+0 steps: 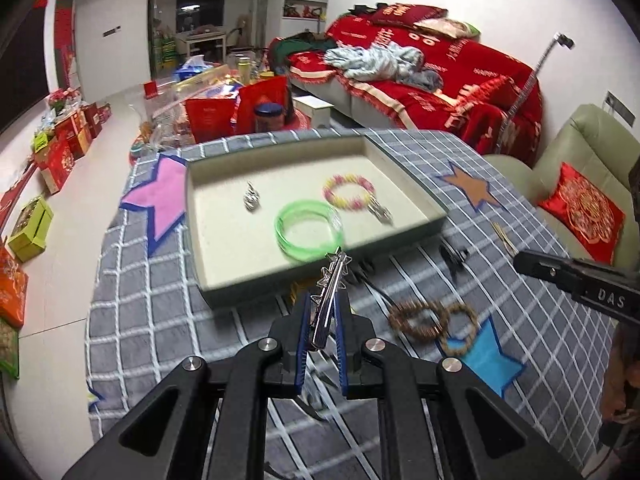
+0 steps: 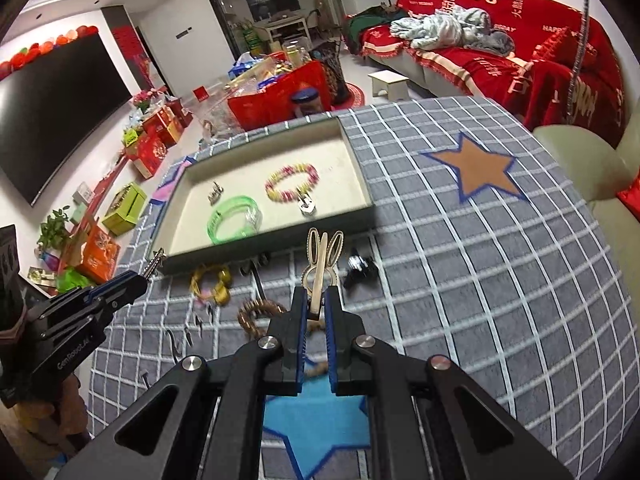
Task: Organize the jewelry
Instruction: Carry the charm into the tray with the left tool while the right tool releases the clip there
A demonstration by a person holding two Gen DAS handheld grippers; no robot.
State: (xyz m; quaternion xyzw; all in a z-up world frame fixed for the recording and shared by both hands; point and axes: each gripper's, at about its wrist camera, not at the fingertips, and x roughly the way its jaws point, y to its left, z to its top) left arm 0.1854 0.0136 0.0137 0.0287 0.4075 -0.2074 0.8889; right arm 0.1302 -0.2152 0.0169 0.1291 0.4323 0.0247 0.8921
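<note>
The left gripper [image 1: 334, 296] has its blue-padded fingers [image 1: 305, 322] clamped on a silver metal hair clip with small stars [image 1: 331, 292], which points up toward the near wall of the shallow grey tray with a cream lining [image 1: 404, 168]. The right gripper [image 2: 318, 300] has its fingers [image 2: 299, 312] closed on a pale gold hair clip shaped like rabbit ears [image 2: 323, 260], held above the desk [image 2: 460, 240] just before the same tray. Inside the tray lie a translucent green plastic bangle [image 1: 308, 230], a pink and yellow beaded bracelet [image 1: 349, 191] with a silver charm [image 1: 380, 211] at its edge, and a small silver pendant [image 1: 252, 197] (its exact form is too blurred to tell). On the grey checked cloth with coloured stars, near the tray, rest two brown beaded bracelets [image 1: 434, 320], touching each other, a yellow beaded bracelet [image 2: 212, 282], and a small black claw clip [image 2: 360, 270].
</note>
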